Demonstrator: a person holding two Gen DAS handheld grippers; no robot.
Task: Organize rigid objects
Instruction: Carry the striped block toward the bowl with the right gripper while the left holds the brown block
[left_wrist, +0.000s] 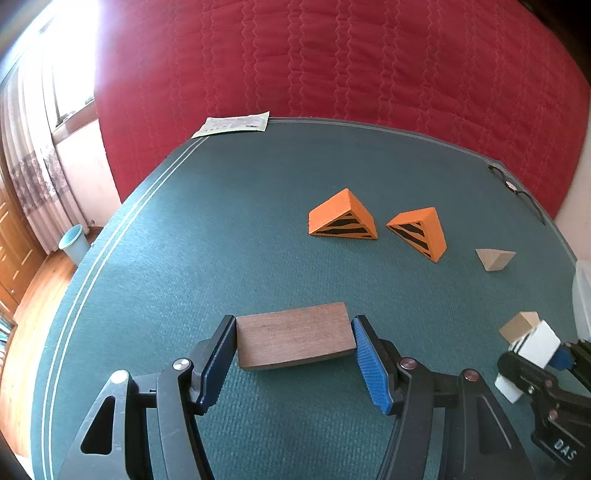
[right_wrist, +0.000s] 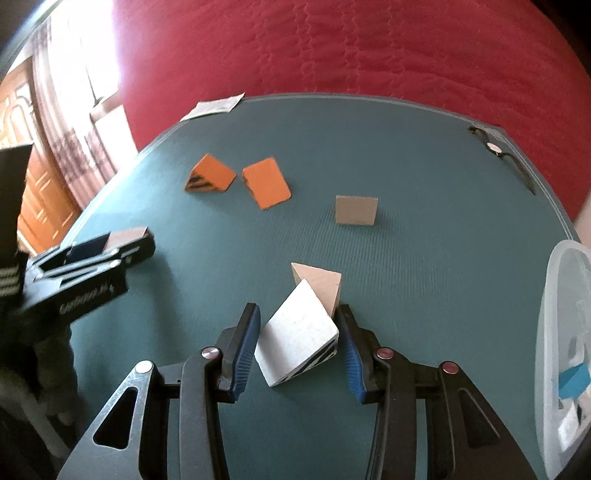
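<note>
My left gripper (left_wrist: 293, 349) has its jaws pressed on both short ends of the plank (left_wrist: 293, 338), a flat dark-brown wooden slab with square edges. Whether it sits on the mat (left_wrist: 221, 240) or just above it I cannot tell; if the pads hold only the end faces, I judge it could pivot and drop once moved. My right gripper (right_wrist: 301, 341) is where I worry more: the white wedge (right_wrist: 297, 338), chalky with black stripes on its end face, sits tilted between the jaws, touching both pads corner-on, so it may twist or squirt out, and it could knock the plain wooden wedge (right_wrist: 321, 282) touching its far side. At the right edge stands a clear bin (right_wrist: 554, 295) with pieces already inside, probably the destination. Farther off, another plain wood block (right_wrist: 356, 210) lies alone, and left of it two orange wedges (right_wrist: 212, 179) with black stripes lie just beside each other, untouched.
</note>
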